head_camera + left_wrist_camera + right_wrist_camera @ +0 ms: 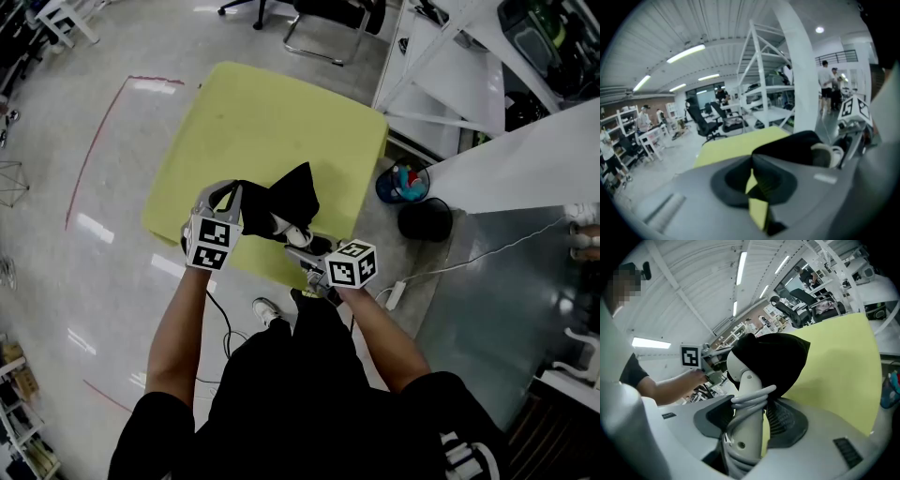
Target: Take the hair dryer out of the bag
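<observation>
Over the near edge of the yellow-green table (253, 122) hangs a black cloth bag (286, 202), held up between my two grippers. My left gripper (234, 202) is shut on the bag's left edge; in the left gripper view the black fabric (797, 147) runs into the pinched jaws (752, 180). A white hair dryer (292, 232) sticks out of the bag's lower right. My right gripper (750, 420) is shut on the hair dryer's handle (745, 437), which has its grey cord wound round it. The dryer's head is still hidden under the bag (773, 362).
Right of the table on the floor stand a blue bucket (401, 183) and a black round bin (424, 220). A white power strip (395, 295) with its cable lies near my right arm. White shelving (450, 66) and an office chair (328, 23) stand behind.
</observation>
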Tool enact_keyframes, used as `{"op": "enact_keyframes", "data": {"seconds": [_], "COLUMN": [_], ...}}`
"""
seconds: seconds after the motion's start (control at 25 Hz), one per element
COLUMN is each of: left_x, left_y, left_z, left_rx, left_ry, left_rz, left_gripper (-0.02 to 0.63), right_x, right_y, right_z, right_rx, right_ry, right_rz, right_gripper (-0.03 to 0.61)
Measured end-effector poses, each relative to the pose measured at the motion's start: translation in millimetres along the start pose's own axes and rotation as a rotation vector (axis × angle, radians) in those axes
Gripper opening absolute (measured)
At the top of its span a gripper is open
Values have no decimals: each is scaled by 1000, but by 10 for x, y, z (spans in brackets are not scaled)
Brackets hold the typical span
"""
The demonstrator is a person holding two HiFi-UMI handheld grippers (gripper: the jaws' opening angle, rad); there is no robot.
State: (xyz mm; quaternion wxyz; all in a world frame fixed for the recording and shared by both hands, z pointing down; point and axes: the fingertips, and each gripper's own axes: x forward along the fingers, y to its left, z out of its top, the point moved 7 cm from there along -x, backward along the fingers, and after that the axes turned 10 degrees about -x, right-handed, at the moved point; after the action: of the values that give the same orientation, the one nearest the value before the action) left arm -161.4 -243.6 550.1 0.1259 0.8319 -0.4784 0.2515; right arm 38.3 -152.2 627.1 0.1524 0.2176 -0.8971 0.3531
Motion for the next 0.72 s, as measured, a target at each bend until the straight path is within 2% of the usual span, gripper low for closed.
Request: {"op": "enact_keyframes", "data": {"seconds": [0.36, 0.48, 0.72], "left_x": [-21, -84, -358], "left_y": [166, 192, 180], "left_z": [87, 239, 715], "left_rx": [-20, 0, 82], "left_ry": [1, -37, -172], "left_rz": [56, 70, 133], "left_gripper": [15, 15, 15], "right_x": [-177, -231, -305], "right_y": [347, 480, 711], "right_z": [85, 143, 275], "right_rx": [-41, -48, -88], "right_ry": [-158, -201, -261], "right_rz": [222, 262, 305], "right_gripper": [213, 213, 213]}}
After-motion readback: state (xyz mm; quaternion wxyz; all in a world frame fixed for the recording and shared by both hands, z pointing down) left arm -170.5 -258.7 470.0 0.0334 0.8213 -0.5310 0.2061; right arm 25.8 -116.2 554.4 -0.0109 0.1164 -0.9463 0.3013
